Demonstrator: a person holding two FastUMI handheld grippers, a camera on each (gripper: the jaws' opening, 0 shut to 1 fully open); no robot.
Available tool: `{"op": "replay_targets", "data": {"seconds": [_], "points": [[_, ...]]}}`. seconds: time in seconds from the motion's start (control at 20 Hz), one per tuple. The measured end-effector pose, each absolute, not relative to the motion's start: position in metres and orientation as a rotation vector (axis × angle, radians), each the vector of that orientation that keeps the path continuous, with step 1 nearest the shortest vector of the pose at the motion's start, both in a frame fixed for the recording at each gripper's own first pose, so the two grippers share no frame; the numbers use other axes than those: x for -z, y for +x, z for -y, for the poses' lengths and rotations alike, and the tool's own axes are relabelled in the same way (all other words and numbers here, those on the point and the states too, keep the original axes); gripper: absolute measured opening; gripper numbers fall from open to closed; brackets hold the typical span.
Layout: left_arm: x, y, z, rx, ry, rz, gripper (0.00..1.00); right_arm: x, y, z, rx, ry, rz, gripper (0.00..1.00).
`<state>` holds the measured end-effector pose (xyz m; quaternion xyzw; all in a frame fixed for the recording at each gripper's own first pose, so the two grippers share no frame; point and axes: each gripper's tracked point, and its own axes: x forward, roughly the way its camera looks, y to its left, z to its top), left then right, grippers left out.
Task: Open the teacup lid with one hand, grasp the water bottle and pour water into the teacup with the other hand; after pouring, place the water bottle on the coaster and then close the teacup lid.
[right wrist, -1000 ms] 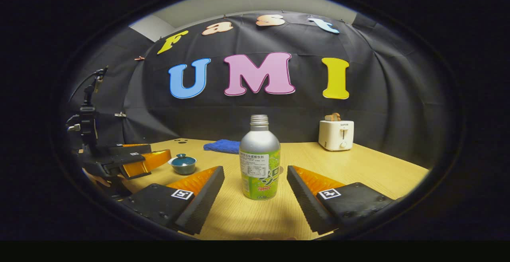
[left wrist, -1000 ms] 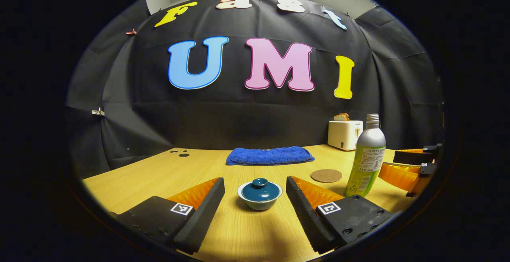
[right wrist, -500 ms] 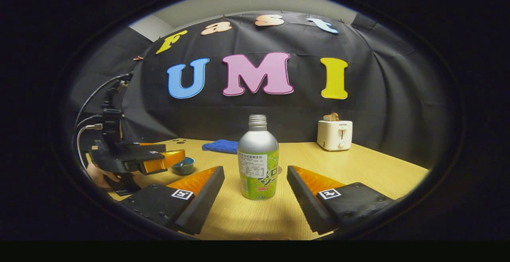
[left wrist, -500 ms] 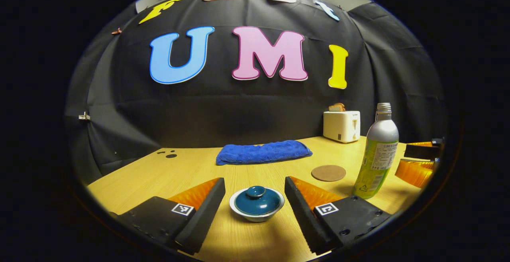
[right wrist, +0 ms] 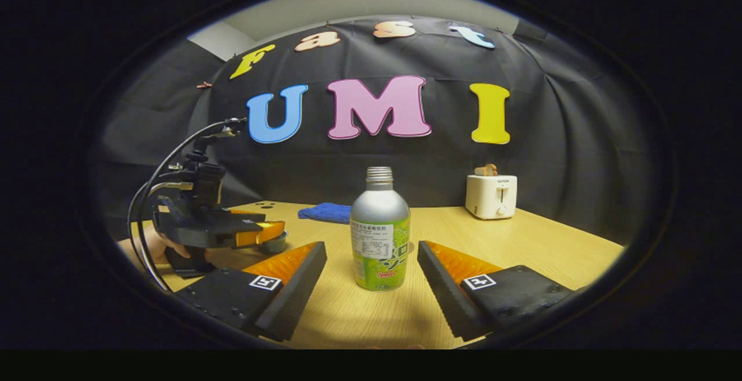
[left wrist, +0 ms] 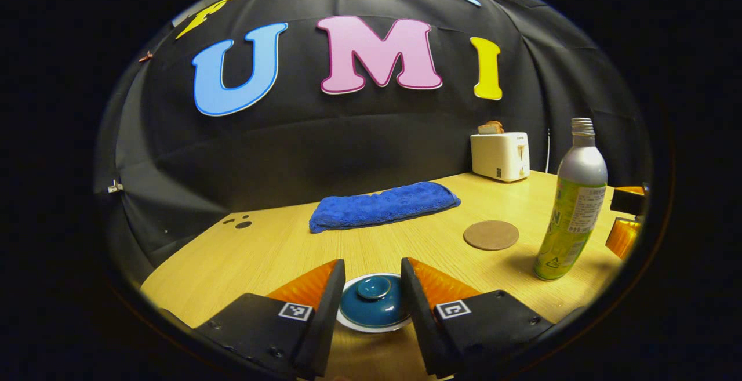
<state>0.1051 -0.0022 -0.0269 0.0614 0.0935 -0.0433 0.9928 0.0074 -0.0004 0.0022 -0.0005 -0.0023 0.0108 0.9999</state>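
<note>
A teacup (left wrist: 348,324) with a dark blue knobbed lid (left wrist: 374,303) stands on the wooden table, low between my left gripper's (left wrist: 371,265) fingers. The fingers flank the lid with a narrow gap and stand open. In the right gripper view that gripper (right wrist: 258,233) hovers over the teacup (right wrist: 273,246), hiding most of it. The silver and green water bottle (right wrist: 379,236), uncapped, stands upright just ahead of my right gripper (right wrist: 371,249), whose fingers are wide open and apart from it. A round brown coaster (left wrist: 491,234) lies left of the bottle (left wrist: 571,218).
A folded blue towel (left wrist: 382,206) lies toward the back of the table (left wrist: 278,247). A white toaster (left wrist: 500,155) with bread stands at the back right corner. A hand (right wrist: 159,247) holds the left gripper, with cables rising from it.
My left gripper has moved forward and tilted down over the teacup, and its fingers have narrowed around the lid. The right gripper and the bottle have stayed put.
</note>
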Motion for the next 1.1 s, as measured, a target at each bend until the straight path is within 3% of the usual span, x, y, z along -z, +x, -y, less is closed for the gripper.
{"op": "replay_targets", "data": {"seconds": [0.1, 0.35, 0.45, 1.1], "points": [[0.027, 0.105, 0.005, 0.094, 0.107, -0.191, 0.54, -0.002, 0.007, 0.001, -0.022, -0.002, 0.004, 0.98], [0.031, 0.105, 0.009, 0.109, 0.117, -0.204, 0.46, -0.002, 0.007, 0.002, -0.023, -0.002, 0.005, 0.98], [0.032, 0.106, 0.011, 0.115, 0.124, -0.210, 0.37, -0.002, 0.007, 0.002, -0.024, -0.002, 0.004, 0.98], [0.012, 0.093, -0.003, 0.068, 0.036, -0.079, 0.32, -0.002, 0.007, 0.003, -0.028, -0.002, 0.005, 0.98]]}}
